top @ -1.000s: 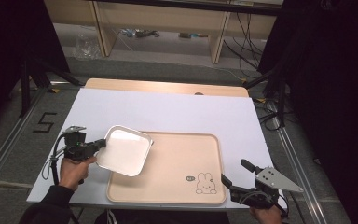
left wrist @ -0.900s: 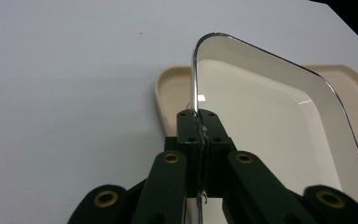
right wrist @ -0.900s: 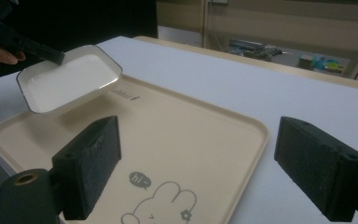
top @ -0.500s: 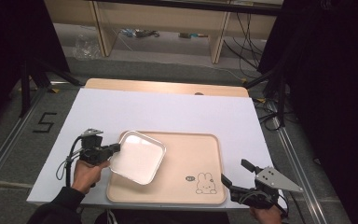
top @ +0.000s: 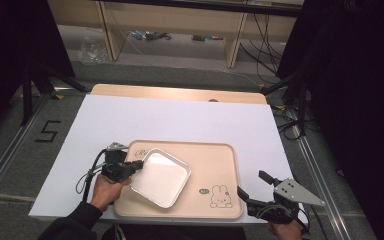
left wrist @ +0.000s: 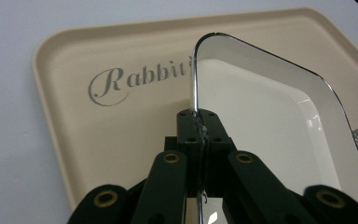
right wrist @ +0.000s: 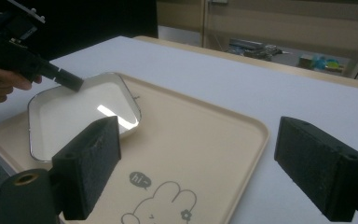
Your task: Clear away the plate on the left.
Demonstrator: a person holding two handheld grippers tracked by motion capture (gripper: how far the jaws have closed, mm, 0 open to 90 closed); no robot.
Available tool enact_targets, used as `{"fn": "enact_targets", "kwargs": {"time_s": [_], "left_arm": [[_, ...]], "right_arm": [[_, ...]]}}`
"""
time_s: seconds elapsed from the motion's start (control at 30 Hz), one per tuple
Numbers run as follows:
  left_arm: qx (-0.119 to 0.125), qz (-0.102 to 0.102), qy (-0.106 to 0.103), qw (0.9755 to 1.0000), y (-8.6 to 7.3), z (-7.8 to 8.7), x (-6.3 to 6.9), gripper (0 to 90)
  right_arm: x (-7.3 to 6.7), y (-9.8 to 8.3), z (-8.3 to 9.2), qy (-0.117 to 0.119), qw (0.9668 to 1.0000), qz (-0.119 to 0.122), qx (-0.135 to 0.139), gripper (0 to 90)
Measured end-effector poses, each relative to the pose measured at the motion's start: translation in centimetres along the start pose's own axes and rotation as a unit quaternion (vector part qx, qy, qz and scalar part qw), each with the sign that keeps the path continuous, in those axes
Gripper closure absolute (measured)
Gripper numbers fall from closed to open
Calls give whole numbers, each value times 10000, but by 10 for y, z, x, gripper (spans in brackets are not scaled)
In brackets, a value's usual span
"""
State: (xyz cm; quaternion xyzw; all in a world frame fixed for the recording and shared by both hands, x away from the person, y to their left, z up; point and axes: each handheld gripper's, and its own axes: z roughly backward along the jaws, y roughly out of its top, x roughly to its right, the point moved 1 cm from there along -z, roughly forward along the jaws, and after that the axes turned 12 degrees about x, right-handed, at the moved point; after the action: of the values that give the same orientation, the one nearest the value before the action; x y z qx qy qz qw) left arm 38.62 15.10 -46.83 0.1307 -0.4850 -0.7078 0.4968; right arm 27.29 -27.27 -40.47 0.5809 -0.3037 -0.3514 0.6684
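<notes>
**Left gripper pinching a metal pan over the rabbit tray**

Left gripper (top: 136, 165) has its two black jaws pressed tight on the rim of a small shiny metal pan (top: 161, 176), right at the pan's left edge. You can see it best in the left gripper view, where the thin rim runs straight down between the jaws. Right gripper (top: 253, 189) sits off the tray's near right corner with its jaws spread wide, nothing between them.

Biggest to smallest, here's the rest: white table top (top: 180, 120) covers most of the surface, with a strip of bare wood showing along the far edge. On it lies a beige tray (top: 215, 160) with "Rabbit" lettering at its far left corner and a little bunny drawing (top: 221, 196) saying "hi" near the right front. The pan sits over the left half of that tray, turned at an angle to the tray's edges. Can't tell if it's resting flat or lifted a bit.
</notes>
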Motion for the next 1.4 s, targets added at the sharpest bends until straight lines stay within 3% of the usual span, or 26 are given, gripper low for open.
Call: {"fn": "enact_targets", "kwargs": {"time_s": [0.1,0.23,0.57,0.63,0.8,0.83,0.93,1.03,1.13,1.17,1.23,1.3,1.37,1.4], "left_arm": [[-123,-130,6,9998,-2,-5,2,882],[-134,-25,-47,9999,-5,-12,5,882],[-358,-137,-198,9991,-14,-20,14,871],[-427,-245,-204,9986,-15,-18,15,864],[-513,-241,-132,9983,-19,-19,17,844],[-634,-371,-197,9971,-19,-17,16,844],[-677,-409,-267,9965,-21,-14,20,826],[-844,-765,-235,9932,-23,-9,28,801],[-934,-742,-261,9925,-25,-9,28,789],[-933,-741,-258,9925,-25,-8,29,788],[-886,-699,-256,9933,-26,-7,29,786],[-1015,-731,-298,9917,-26,-5,28,782],[-921,-639,-271,9933,-28,-4,29,776],[-1026,-698,-313,9918,-27,-2,27,775]], "right_arm": [[-1,-1,-1,85,9999,-103,8,152],[0,0,0,-2,10000,-6,21,152],[0,-1,-1,29,9999,-31,94,152],[0,0,-1,20,9999,-12,102,152],[0,0,0,42,10000,-9,80,152],[0,0,0,42,10000,-9,80,152],[0,0,0,17,10000,6,56,152],[0,0,-1,24,9999,-12,98,152],[0,0,0,34,10000,-8,93,152],[-2,-1,-1,84,9998,-128,115,152],[0,0,-1,24,9999,-10,103,152],[0,0,-1,25,9999,-10,108,152],[0,0,-1,22,9999,-9,105,152],[0,0,-1,29,10000,-9,91,152]]}}
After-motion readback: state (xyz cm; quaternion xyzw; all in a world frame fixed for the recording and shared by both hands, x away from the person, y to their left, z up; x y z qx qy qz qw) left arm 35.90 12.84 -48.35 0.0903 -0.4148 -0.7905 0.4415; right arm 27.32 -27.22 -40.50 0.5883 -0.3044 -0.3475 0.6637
